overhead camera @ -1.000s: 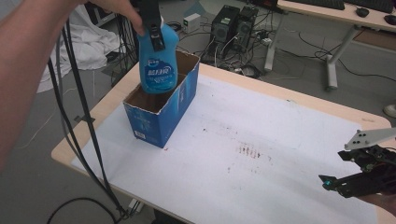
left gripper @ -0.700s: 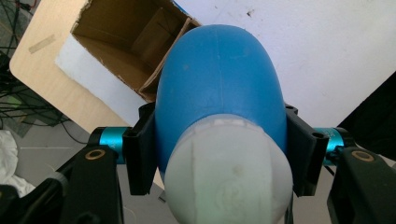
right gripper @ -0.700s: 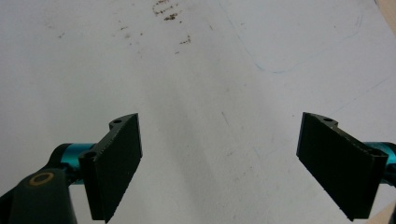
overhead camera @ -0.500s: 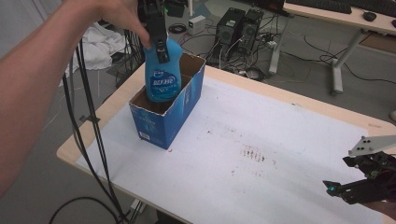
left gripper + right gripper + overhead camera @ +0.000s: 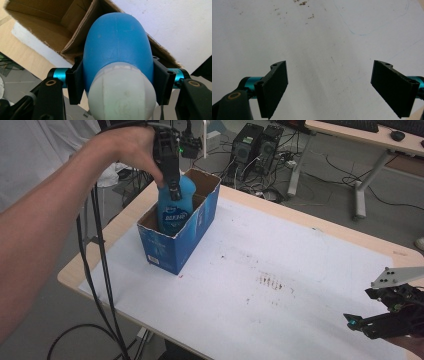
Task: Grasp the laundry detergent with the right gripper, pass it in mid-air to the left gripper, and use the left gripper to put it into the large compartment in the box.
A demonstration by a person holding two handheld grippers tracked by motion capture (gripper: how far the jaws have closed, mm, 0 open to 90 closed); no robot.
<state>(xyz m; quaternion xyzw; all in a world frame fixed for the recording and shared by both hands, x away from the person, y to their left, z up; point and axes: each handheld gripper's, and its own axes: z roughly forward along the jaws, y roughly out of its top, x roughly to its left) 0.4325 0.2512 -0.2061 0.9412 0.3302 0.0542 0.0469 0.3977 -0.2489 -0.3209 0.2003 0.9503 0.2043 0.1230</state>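
Between left tool [image 5: 117,82] jaws, blue bottle [image 5: 117,47], over box [image 5: 200,220]

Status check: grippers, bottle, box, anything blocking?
Left gripper shut on blue bottle, partly inside blue cardboard box. Right gripper open, empty, over white table cover. Nothing blocking.

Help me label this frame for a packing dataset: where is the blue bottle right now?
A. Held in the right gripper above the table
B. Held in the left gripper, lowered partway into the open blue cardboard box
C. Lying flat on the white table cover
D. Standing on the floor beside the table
B: the left gripper clamps the blue bottle near its top, and the bottle's lower part sits inside the blue cardboard box; the right gripper is open with nothing between its pads.
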